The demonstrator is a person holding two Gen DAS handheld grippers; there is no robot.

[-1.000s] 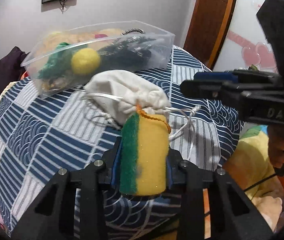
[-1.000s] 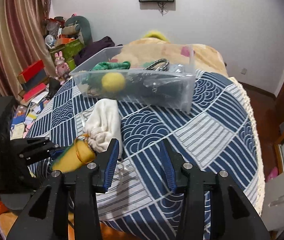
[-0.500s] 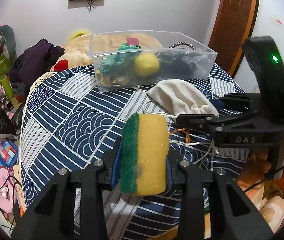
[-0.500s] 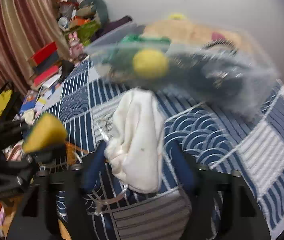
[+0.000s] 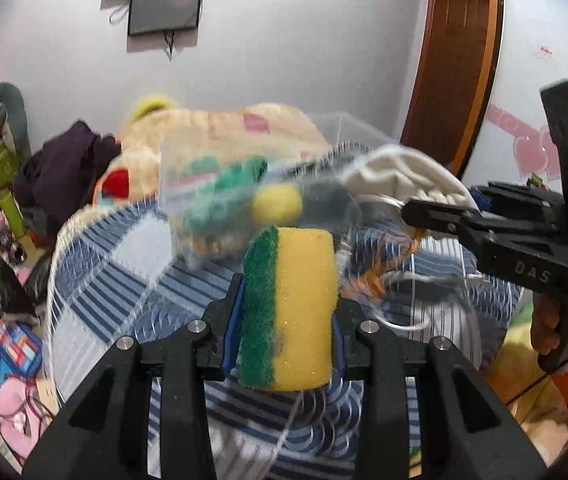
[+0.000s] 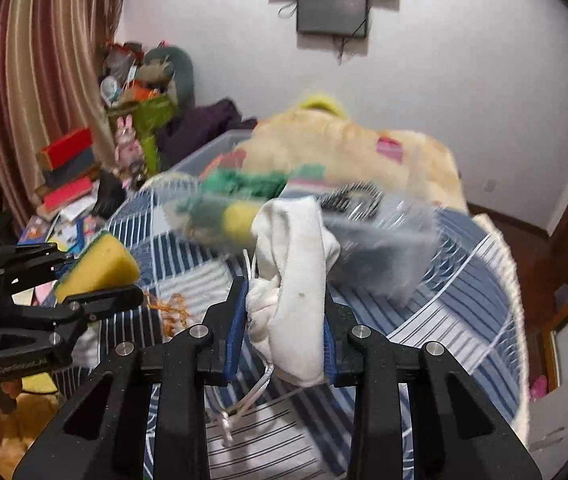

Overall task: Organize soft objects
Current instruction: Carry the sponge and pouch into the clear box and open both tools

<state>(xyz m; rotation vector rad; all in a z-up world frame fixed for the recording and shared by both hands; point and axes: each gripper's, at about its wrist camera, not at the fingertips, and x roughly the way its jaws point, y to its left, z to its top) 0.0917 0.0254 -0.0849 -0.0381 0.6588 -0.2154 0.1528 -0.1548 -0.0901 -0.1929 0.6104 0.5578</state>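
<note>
The left gripper (image 5: 287,312) has its jaws pinching a sponge (image 5: 290,308), yellow with a green scouring side, which stands upright between the blue pads and clear of the bed. The right gripper (image 6: 282,320) has its jaws pressed onto a white drawstring pouch (image 6: 298,280), whose cord (image 6: 244,404) dangles below the fingers. Beyond both, a clear plastic bin (image 5: 244,196) sits on the blue patterned bedspread (image 5: 132,280), blurred, with a yellow ball (image 5: 277,203) and green fabric (image 5: 220,200) inside. A loose orange string (image 6: 172,312) lies on the bedspread between the two grippers.
</note>
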